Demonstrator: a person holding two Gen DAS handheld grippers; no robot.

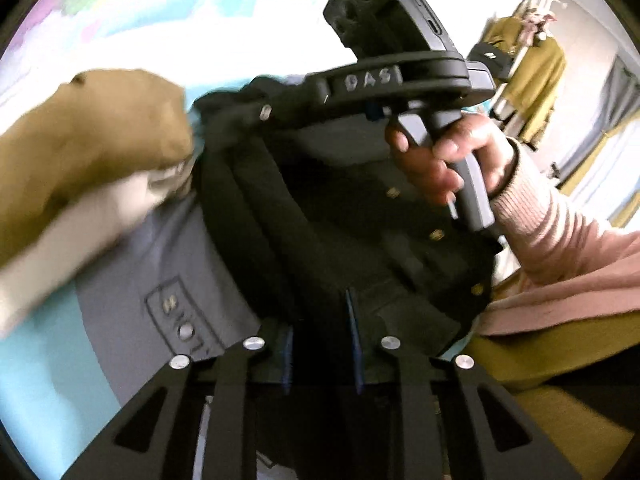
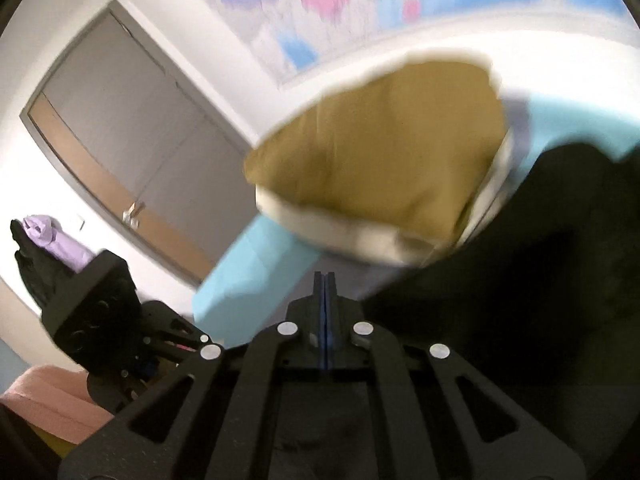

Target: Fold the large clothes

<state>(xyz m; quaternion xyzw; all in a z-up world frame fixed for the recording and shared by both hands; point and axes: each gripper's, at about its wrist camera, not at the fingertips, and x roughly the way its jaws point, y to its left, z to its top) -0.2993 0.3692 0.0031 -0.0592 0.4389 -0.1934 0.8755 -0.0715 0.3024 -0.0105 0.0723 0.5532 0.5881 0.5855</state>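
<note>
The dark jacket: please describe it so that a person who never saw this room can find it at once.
Start at the light blue bed surface, where several garments lie. The dark jacket hangs in the middle, in front of the left gripper, to the right of a grey garment and a mustard-brown one. Only it is almost black and has a row of small brass buttons.

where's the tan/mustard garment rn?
Left wrist view: the tan garment sits at the left edge, beside the black coat and above the grey garment. Right wrist view: it's centre-right, over the light blue surface.
</note>
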